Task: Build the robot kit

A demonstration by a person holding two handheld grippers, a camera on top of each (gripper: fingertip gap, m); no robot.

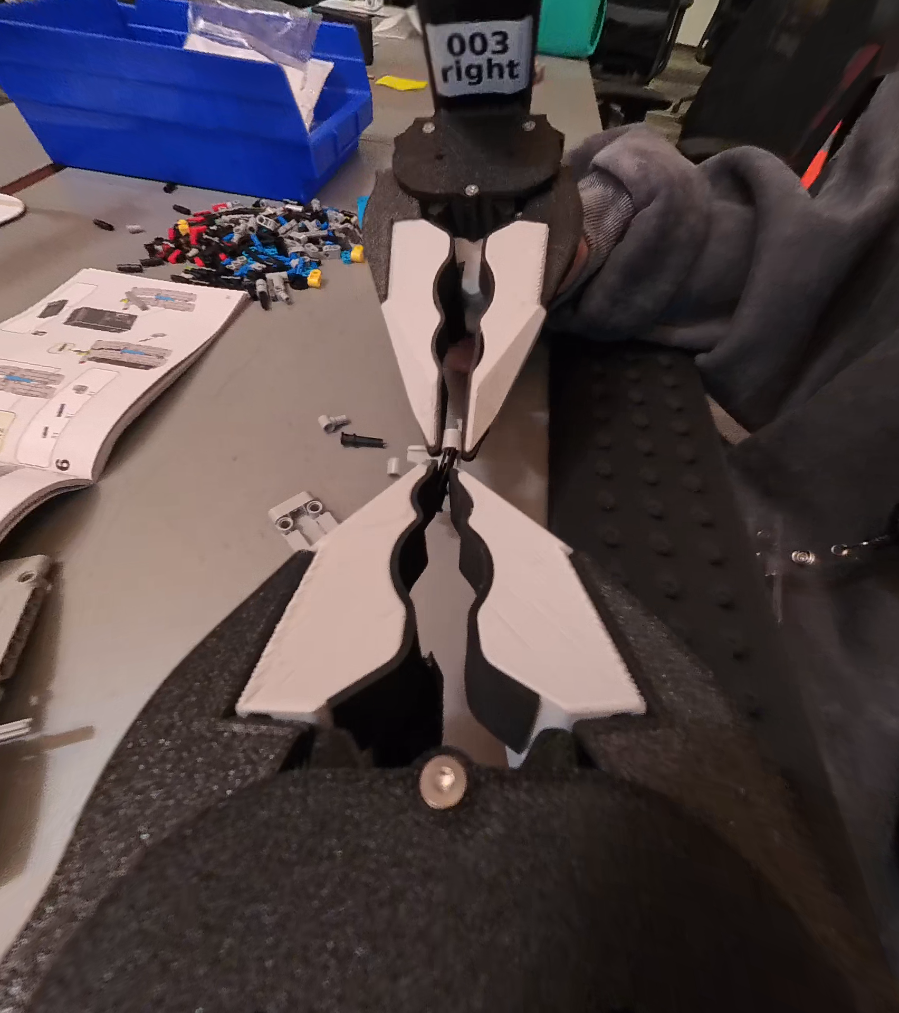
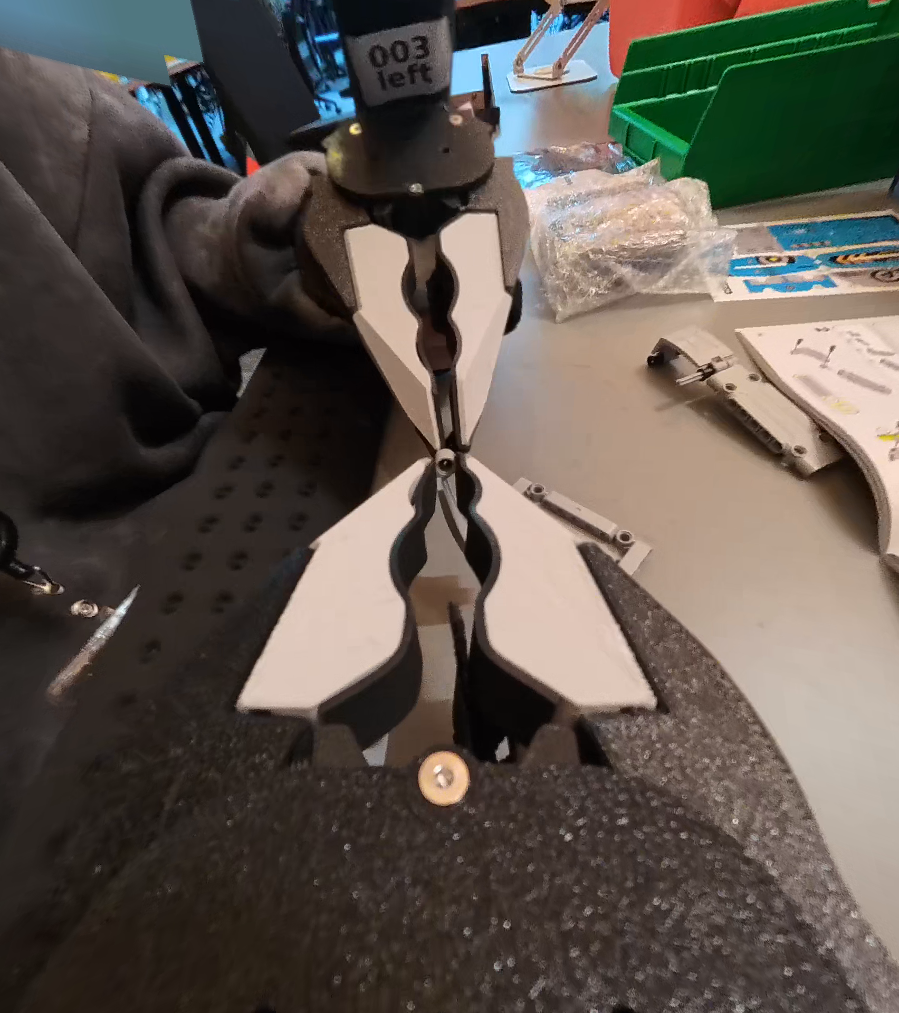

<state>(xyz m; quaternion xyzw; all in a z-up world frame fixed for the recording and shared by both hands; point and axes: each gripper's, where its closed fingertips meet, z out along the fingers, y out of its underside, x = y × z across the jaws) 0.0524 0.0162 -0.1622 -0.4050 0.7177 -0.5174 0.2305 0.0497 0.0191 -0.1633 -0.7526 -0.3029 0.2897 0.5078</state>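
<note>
My two grippers meet tip to tip above the front edge of a grey table (image 1: 250, 438). My left gripper (image 1: 443, 470) is shut on a small black pin (image 1: 446, 459). My right gripper (image 2: 444, 466) is shut on a small light grey connector (image 2: 444, 459), seen end-on with its round hole facing the camera. In the left wrist view the right gripper (image 1: 451, 441) comes in from above with the connector (image 1: 451, 436) touching the pin. In the right wrist view the left gripper (image 2: 450, 438) comes in from above. Dark sleeves cover the hands holding them.
A blue bin (image 1: 162, 98), a pile of small pieces (image 1: 255, 246) and an open booklet (image 1: 80, 373) lie to the left. A loose black pin (image 1: 362, 440) and grey frame (image 1: 299, 515) sit near the tips. A green bin (image 2: 765, 109), plastic bags (image 2: 617, 230) and a grey panel (image 2: 754, 405) lie beyond. Both grippers' tips are close together, under 4 cm apart.
</note>
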